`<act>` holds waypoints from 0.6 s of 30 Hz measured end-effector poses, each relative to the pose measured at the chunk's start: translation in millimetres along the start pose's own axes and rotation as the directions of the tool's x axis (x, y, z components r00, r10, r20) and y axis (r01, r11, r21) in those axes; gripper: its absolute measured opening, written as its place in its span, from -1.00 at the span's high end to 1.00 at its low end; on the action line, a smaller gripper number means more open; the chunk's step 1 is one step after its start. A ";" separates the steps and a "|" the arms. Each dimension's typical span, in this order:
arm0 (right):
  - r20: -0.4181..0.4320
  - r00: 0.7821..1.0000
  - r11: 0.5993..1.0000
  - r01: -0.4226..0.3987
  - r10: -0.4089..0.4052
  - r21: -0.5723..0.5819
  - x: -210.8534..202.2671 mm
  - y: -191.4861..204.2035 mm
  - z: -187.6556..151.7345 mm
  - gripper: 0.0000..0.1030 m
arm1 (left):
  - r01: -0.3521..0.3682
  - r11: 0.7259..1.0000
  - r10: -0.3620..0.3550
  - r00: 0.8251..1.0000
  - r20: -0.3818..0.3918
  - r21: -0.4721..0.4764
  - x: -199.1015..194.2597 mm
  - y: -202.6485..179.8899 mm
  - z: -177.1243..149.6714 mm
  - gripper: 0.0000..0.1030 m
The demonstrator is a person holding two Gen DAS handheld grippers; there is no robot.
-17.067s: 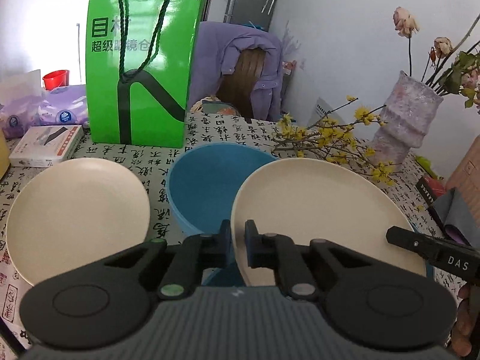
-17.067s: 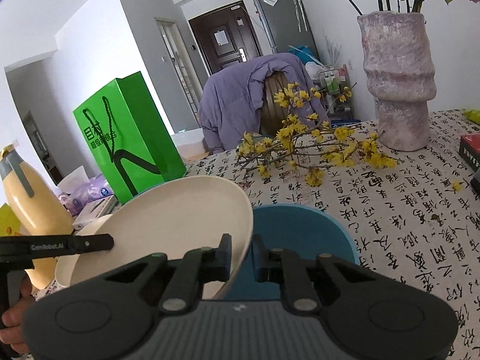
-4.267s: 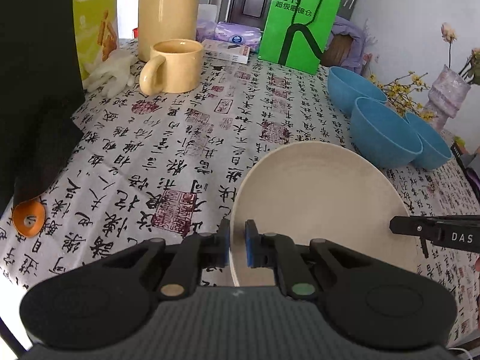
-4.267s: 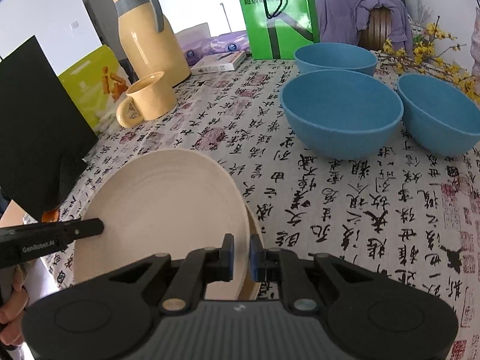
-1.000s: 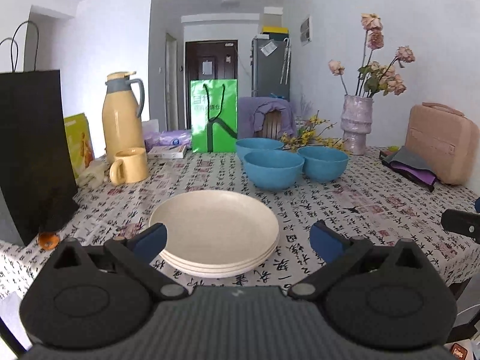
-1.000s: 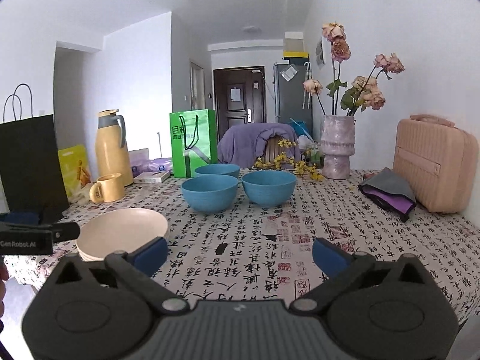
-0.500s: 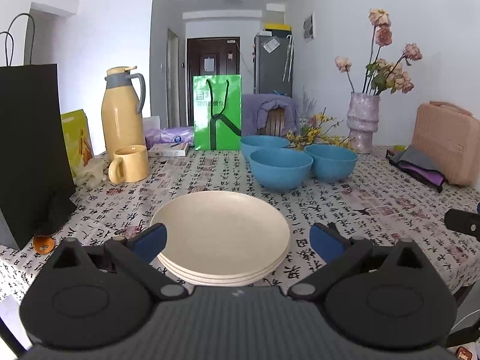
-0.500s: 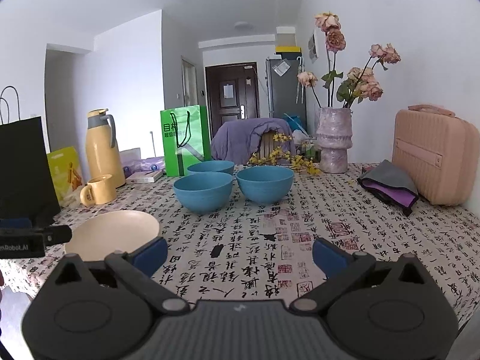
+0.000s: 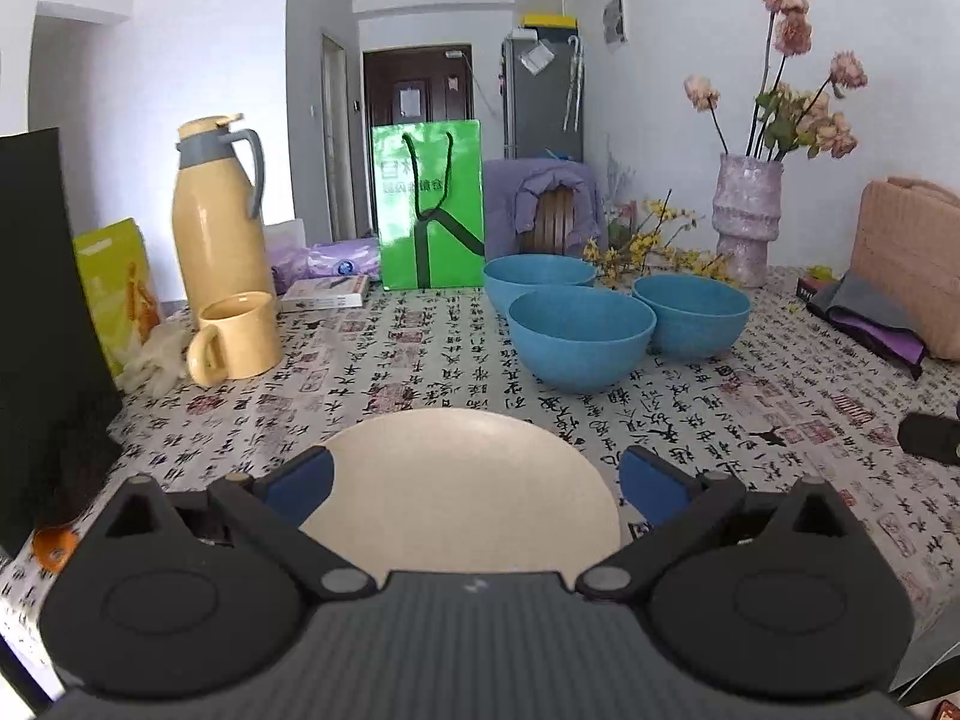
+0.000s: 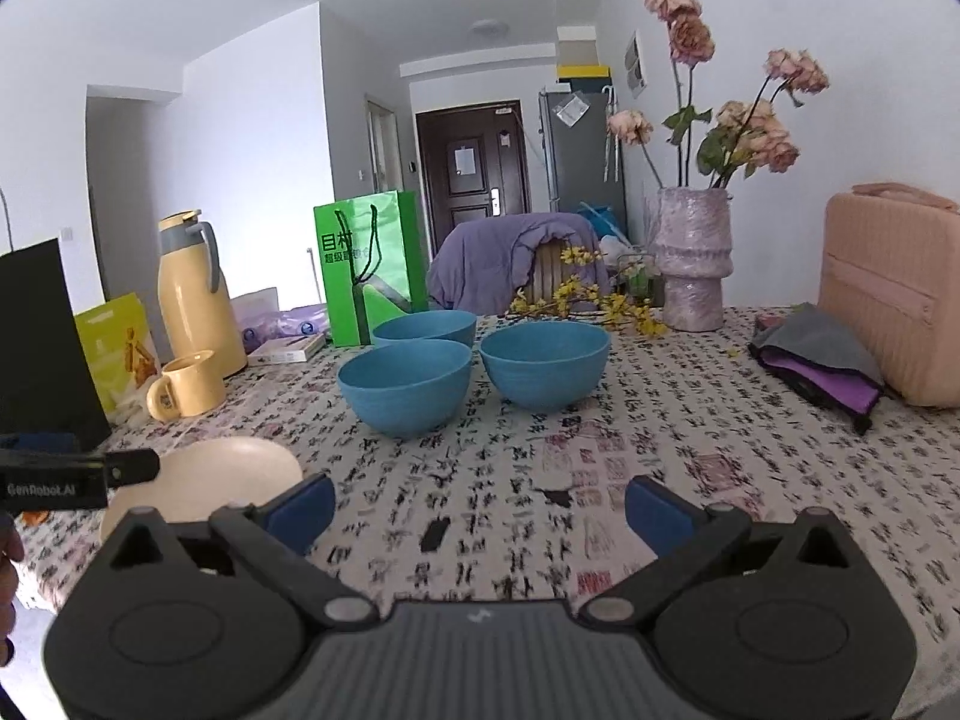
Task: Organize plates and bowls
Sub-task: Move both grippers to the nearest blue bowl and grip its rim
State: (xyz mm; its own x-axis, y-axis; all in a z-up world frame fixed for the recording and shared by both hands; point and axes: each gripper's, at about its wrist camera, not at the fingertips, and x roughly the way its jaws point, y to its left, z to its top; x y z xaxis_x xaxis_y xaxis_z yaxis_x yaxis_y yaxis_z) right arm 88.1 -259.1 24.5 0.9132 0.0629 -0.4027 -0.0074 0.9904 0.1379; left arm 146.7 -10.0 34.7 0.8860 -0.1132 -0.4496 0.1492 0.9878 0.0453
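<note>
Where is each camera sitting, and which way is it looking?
Left wrist: rides on the left gripper, looking forward across the table over the cream plates; its open fingers show.
Right wrist: rides on the right gripper, facing the blue bowls; its open fingers show, with the left gripper at the left edge.
Both see the plates, bowls and green bag.

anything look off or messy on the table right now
Nothing looks spilled or broken. The cream plates sit stacked near the table edge, and the three blue bowls stand upright but apart, not yet nested. Both claws, left and right, are open and empty.
</note>
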 end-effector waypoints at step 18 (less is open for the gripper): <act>-0.080 0.991 0.989 -0.095 0.104 0.113 184.9 -2.8 70.9 -0.70 | 0.145 0.979 -0.169 0.971 -0.168 -0.144 186.3 17.5 112.6 -0.68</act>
State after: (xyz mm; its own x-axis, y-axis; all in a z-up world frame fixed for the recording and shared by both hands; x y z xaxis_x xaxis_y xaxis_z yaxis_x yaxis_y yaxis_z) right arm 285.9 -259.0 13.8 0.8720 0.1753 -0.4570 -0.0480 0.9598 0.2766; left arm 363.8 -26.0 52.2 0.7614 -0.2589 -0.5943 0.2117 0.9658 -0.1496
